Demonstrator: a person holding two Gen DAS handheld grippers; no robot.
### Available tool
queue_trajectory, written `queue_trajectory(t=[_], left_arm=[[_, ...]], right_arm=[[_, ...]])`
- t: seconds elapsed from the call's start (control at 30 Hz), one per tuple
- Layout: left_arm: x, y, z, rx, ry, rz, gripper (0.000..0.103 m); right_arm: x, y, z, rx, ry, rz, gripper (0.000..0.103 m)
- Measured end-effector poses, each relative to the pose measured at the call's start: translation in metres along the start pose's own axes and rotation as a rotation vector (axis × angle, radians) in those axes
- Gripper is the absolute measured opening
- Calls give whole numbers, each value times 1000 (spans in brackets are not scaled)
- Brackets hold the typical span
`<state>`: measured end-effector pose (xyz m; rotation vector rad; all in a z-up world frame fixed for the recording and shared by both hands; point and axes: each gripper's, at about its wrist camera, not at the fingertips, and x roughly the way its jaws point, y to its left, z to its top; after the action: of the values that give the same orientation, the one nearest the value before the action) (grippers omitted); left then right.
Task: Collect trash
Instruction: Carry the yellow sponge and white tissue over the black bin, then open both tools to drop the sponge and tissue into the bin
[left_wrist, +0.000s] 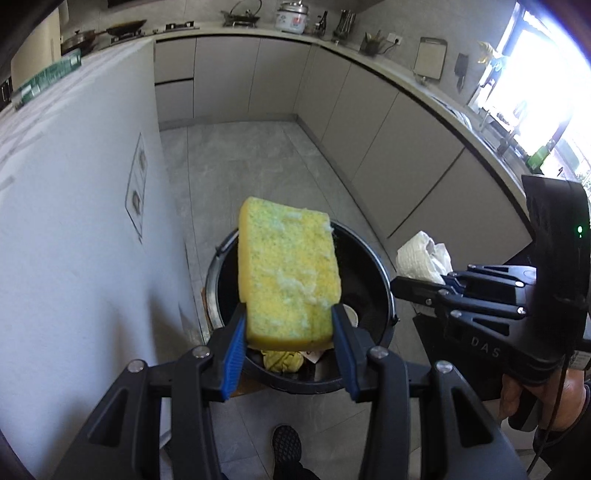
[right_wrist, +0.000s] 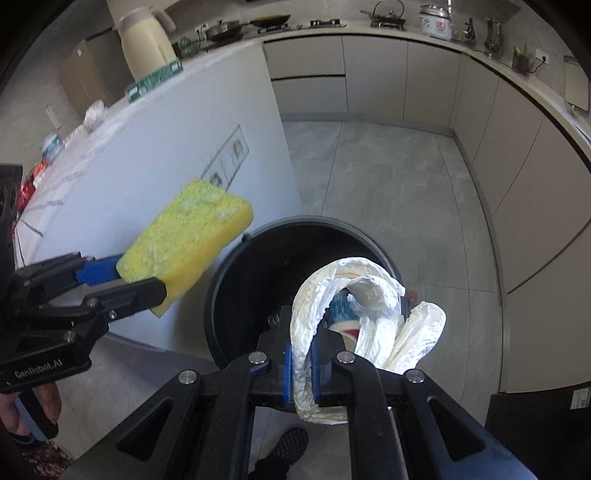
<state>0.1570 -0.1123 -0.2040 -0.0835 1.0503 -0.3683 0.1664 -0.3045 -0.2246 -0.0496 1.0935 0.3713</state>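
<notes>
From the left wrist, the left tongs (left_wrist: 290, 341) grip a yellow sponge (left_wrist: 288, 273) above the black bin (left_wrist: 384, 295) on the floor. From the right wrist, the right tongs (right_wrist: 303, 365) pinch a crumpled white wrapper (right_wrist: 354, 314) over that bin's near right side.

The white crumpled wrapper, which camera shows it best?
The right wrist view: the white crumpled wrapper fills the foreground, pinched between the right gripper pads above the black bin. The left wrist view shows only a small bunch of it from the side.
</notes>
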Motion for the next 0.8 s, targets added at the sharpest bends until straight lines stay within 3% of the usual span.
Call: queue_trajectory(t=[0.4, 0.47, 0.53, 0.57, 0.6, 0.67, 0.7, 0.73, 0.8], left_arm=[[47, 1, -2, -74, 86, -3, 47], [51, 1, 0, -81, 95, -7, 51], [59, 1, 1, -90, 140, -18, 65], [63, 1, 0, -88, 160, 16, 70], [63, 0, 0, -78, 166, 52, 75], [58, -1, -2, -76, 150, 77, 76], [55, -1, -2, -73, 144, 92, 81], [53, -1, -2, -70, 138, 110, 91], [49, -4, -3, -56, 121, 140, 101]], right_arm=[[66, 1, -18, -147, 133, 38, 8], [79, 5, -18, -188, 161, 34, 8], [96, 6, -21, -238, 216, 61, 9], [101, 7, -22, -263, 223, 53, 9], [106, 6, -24, -278, 233, 37, 17], [106, 0, -27, -298, 216, -33, 61], [103, -3, -27, -300, 202, -41, 94], [98, -7, -27, -295, 184, -60, 102], [89, -16, -25, -273, 150, -101, 103]])
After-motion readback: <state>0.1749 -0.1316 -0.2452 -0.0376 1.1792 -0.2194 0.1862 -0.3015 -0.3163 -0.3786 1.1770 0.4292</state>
